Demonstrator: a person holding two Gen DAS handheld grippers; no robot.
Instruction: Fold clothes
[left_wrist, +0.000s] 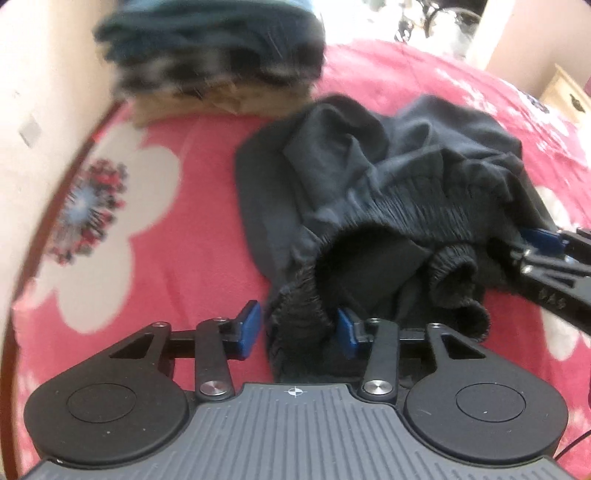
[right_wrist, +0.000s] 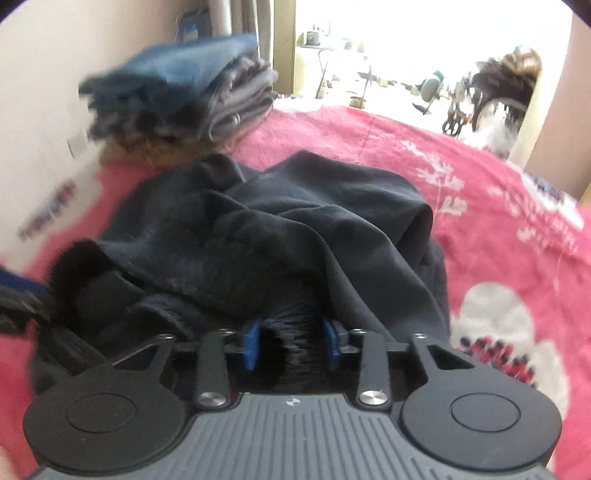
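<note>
A: Two views to check. Left wrist view first: where is the garment, and what is the left gripper (left_wrist: 297, 330) doing?

B: The black garment (left_wrist: 388, 184) lies crumpled right of centre on the pink floral blanket (left_wrist: 192, 206). Its elastic waistband (left_wrist: 299, 314) sits bunched between the blue pads. The right-hand pad touches the cloth; the left-hand pad shows a sliver of gap. Treat the jaws as open around the band, not yet clamped.

A: Risk in this view?

B: A partial bite. If only the outer ruffle is caught, the band is likely to slip out on the lift. The right gripper (left_wrist: 546, 240) enters at the right edge, touching the same band, so pulling apart too early could drag the cloth off one side.

A: Right wrist view?

B: The right gripper (right_wrist: 291, 345) has dark fabric filling the gap between both pads, and appears closed on the waistband (right_wrist: 291, 332). The frame is blurred, so grip depth cannot be confirmed.

A: Edges and room?

B: The stack of folded clothes (right_wrist: 177, 96) sits upper left, just behind the garment against the wall (right_wrist: 44, 92); a wide sweep may topple it. Open blanket (right_wrist: 498, 229) lies to the right and lower left, free for spreading
</note>
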